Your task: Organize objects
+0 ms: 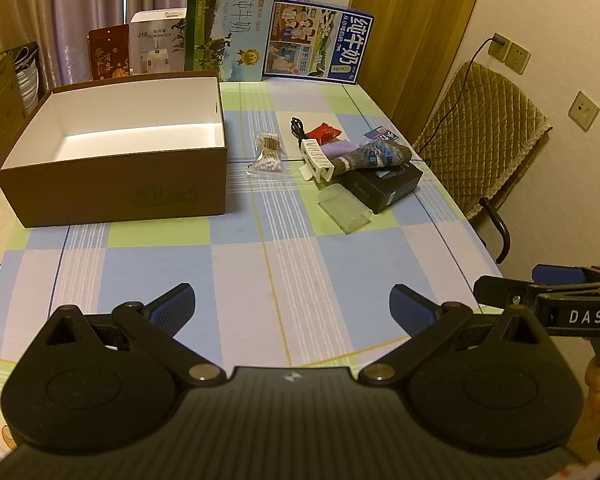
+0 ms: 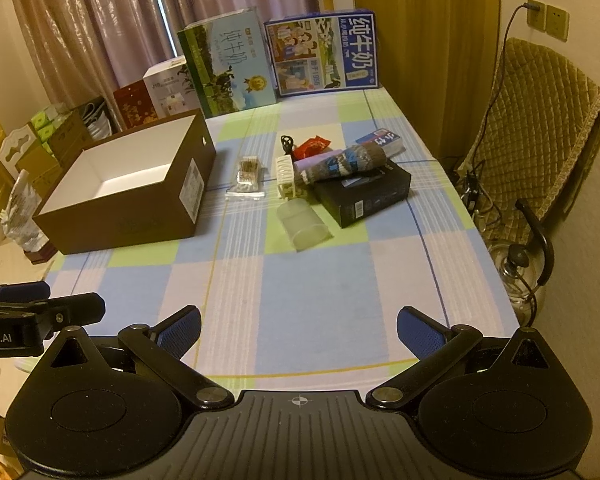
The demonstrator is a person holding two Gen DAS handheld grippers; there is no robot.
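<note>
An open brown box with a white inside stands empty on the left of the checked tablecloth. To its right lies a loose pile: a bag of cotton swabs, a white hair claw, a patterned sock on a black box, a frosted plastic case, a red packet and a black cable. My left gripper and right gripper hover open over the near table edge, both empty.
Milk cartons and smaller boxes line the back edge before curtains. A padded chair with a wall cord stands right. Bare tablecloth lies between the grippers and the pile. A glass kettle sits on the floor.
</note>
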